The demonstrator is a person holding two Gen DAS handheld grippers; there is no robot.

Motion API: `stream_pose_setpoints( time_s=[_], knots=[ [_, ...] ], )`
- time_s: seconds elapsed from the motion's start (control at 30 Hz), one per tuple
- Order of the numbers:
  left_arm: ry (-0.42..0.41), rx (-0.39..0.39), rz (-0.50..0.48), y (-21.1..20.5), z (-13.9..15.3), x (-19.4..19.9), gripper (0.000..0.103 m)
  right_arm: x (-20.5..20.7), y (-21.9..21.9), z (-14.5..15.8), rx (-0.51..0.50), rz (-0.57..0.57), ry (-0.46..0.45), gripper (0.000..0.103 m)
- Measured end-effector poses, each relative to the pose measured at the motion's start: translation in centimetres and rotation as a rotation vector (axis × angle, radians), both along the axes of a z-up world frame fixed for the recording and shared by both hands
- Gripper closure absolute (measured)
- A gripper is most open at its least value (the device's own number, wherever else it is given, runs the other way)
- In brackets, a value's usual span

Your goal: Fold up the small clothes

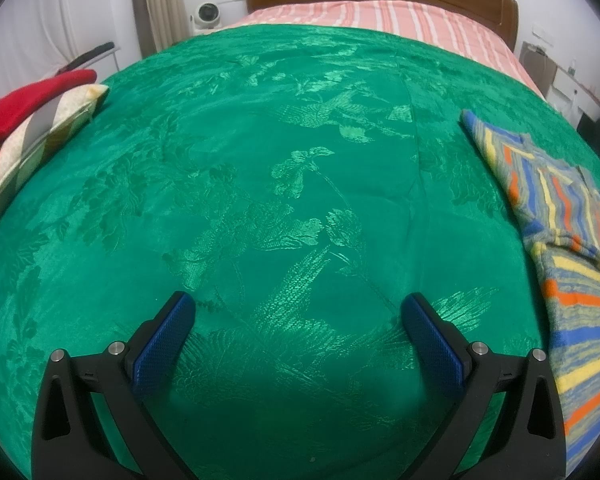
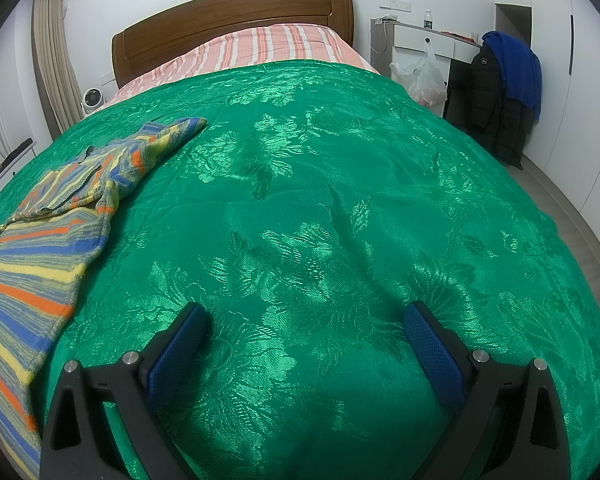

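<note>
A small striped garment (image 1: 572, 264) in blue, yellow and orange lies spread on the green bedspread (image 1: 260, 184), at the right edge of the left wrist view. The same striped garment (image 2: 60, 220) fills the left side of the right wrist view, one sleeve stretched toward the headboard. My left gripper (image 1: 300, 312) hovers open over bare bedspread, left of the garment, with nothing between its blue pads. My right gripper (image 2: 306, 320) is also open and empty above the green bedspread (image 2: 340, 200), to the right of the garment.
A pile of folded clothes (image 1: 32, 120) with a red piece on top sits at the bed's left edge. A wooden headboard (image 2: 228, 12) and pink striped sheet (image 2: 268, 48) lie beyond. A desk (image 2: 428, 40), plastic bag and chair draped with jackets (image 2: 504, 92) stand right of the bed.
</note>
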State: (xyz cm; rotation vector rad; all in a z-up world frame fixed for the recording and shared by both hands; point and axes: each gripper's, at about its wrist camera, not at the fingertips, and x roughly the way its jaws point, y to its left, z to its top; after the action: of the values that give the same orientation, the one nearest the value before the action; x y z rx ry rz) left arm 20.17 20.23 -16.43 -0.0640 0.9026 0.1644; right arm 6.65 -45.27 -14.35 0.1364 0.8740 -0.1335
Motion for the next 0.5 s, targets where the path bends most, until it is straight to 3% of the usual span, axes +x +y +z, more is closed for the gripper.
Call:
stream_pose_setpoints(
  time_s=[0.33, 0.5],
  knots=[
    [0.120, -0.051, -0.019, -0.1, 1.7, -1.6, 0.001, 0.1, 0.2, 0.1, 0.006, 0.002, 0.001, 0.005],
    [0.059, -0.228, -0.116, -1.1, 5.9, -7.5, 0.001, 0.8, 0.4, 0.2, 0.014, 0.022, 0.031, 0.001]
  ],
)
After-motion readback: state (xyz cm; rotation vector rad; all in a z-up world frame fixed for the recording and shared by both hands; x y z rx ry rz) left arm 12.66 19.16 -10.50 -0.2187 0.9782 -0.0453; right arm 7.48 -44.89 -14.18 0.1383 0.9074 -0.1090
